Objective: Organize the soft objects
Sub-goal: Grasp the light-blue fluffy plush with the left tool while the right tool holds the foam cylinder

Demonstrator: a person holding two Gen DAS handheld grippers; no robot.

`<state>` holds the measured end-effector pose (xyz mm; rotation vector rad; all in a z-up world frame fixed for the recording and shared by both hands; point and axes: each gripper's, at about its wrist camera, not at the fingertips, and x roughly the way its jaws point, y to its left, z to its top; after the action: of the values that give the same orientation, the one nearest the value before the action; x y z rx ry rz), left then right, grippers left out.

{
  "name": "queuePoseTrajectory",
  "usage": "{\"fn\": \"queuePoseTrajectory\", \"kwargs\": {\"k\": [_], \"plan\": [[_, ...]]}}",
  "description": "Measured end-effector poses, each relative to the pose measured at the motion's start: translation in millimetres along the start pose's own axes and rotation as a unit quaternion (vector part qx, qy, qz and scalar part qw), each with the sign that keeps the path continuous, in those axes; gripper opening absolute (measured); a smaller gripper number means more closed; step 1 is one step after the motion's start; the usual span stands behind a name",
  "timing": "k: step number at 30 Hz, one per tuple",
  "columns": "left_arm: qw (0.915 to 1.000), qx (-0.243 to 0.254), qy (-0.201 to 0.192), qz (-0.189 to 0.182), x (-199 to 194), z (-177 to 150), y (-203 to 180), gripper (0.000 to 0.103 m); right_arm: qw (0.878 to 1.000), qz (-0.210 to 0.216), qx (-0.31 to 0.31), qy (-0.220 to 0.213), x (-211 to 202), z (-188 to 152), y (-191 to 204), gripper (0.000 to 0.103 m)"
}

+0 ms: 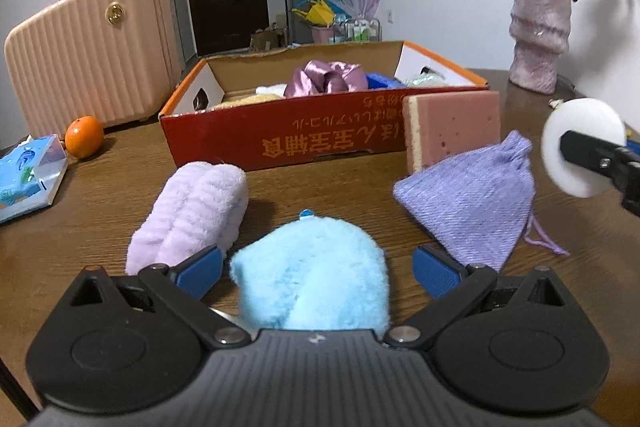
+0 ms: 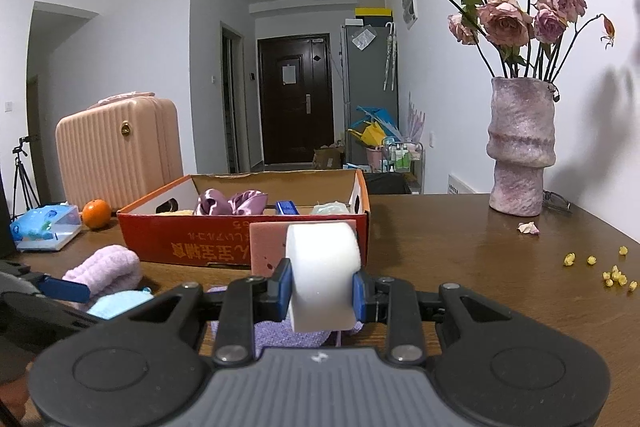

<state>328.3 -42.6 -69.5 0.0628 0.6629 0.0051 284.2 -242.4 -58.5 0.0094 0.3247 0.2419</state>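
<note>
I see a brown wooden table (image 1: 328, 183) carrying a red cardboard box (image 1: 280, 135) at centre frame, a lilac towel roll (image 1: 188, 215), blue plush (image 1: 312, 275) and purple pouch (image 1: 468, 199) in front, orange (image 1: 84, 137) and tissue pack (image 1: 28, 175) at left, vase (image 1: 540, 31) upper right.

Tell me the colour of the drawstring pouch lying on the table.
The pouch is lavender purple, with a woven texture; it shows best in the left wrist view.

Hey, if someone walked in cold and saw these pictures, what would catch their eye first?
Probably the white foam disc pinched in the right tongs, held up before the red cardboard box. Next, the fluffy blue plush between the open left tongs, and the wilted pink roses in the vase far right.
</note>
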Motion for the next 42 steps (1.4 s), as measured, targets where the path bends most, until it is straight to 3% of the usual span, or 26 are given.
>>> {"fn": "queuePoseTrajectory", "kwargs": {"k": [13,19,22,30,42], "plan": [[0.9984,-0.017,0.047,-0.027,30.9,-1.7,11.8,0.103,1.0,-0.004,-0.01,0.011,5.1,-4.6,3.8,0.029],[0.9989,-0.013,0.035,-0.027,28.4,-2.1,11.2,0.085,1.0,-0.007,-0.012,0.012,5.8,-5.6,4.7,0.029],[0.999,-0.012,0.029,-0.032,26.3,-2.0,10.7,0.083,1.0,-0.006,-0.012,0.012,5.9,-5.6,4.7,0.029],[0.999,-0.016,-0.039,-0.014,-3.2,-0.8,11.8,0.082,1.0,-0.009,-0.017,0.001,4.0,-5.9,6.2,0.029],[0.991,-0.051,-0.123,-0.01,-60.4,2.8,17.5,0.082,0.999,-0.013,-0.021,-0.026,-6.1,-4.4,8.9,0.029]]}}
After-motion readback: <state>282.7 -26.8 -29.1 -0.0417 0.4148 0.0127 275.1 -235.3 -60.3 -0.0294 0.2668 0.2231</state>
